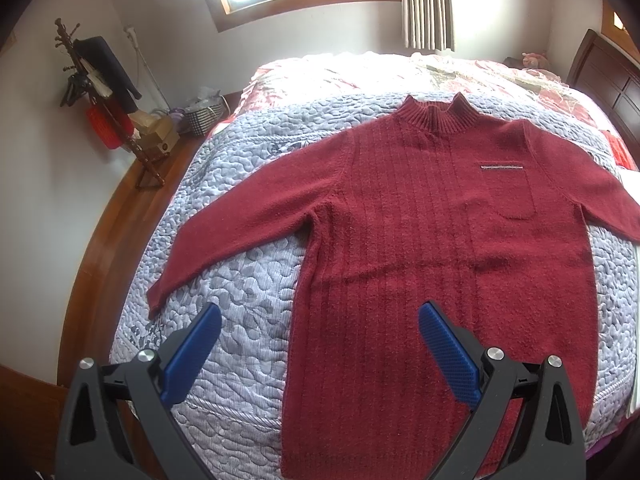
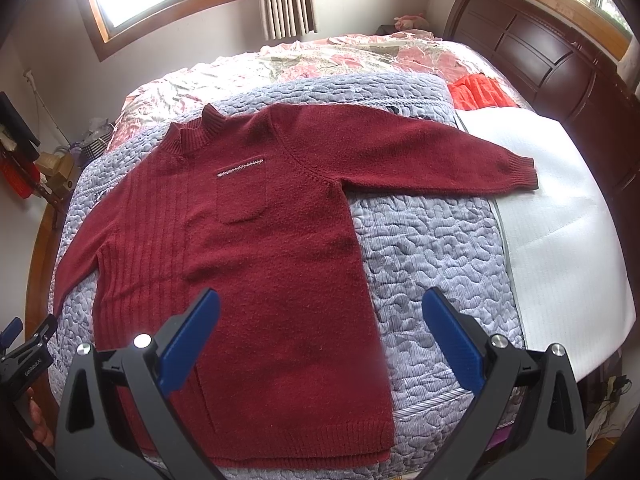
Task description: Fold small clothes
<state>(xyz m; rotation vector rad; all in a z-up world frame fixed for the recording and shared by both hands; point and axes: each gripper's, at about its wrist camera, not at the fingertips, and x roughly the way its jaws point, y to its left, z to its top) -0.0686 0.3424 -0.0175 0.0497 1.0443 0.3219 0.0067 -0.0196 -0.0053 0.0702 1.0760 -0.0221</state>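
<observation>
Bedroom with two windows, one bed [image 2: 560, 168] with dark wood headboard [image 2: 540, 52], covered by a grey-blue quilt [image 2: 432, 248], a floral cover behind it and a white sheet [image 2: 560, 216] on the headboard side. One dark red sweater [image 1: 420, 220] lies flat, front up, on the quilt, both sleeves spread, one cuff on the white sheet; a coat rack [image 1: 100, 96] stands by the wall. Left gripper [image 1: 320, 344] and right gripper [image 2: 320, 340] hover over the hem, both spread wide, holding nothing.
</observation>
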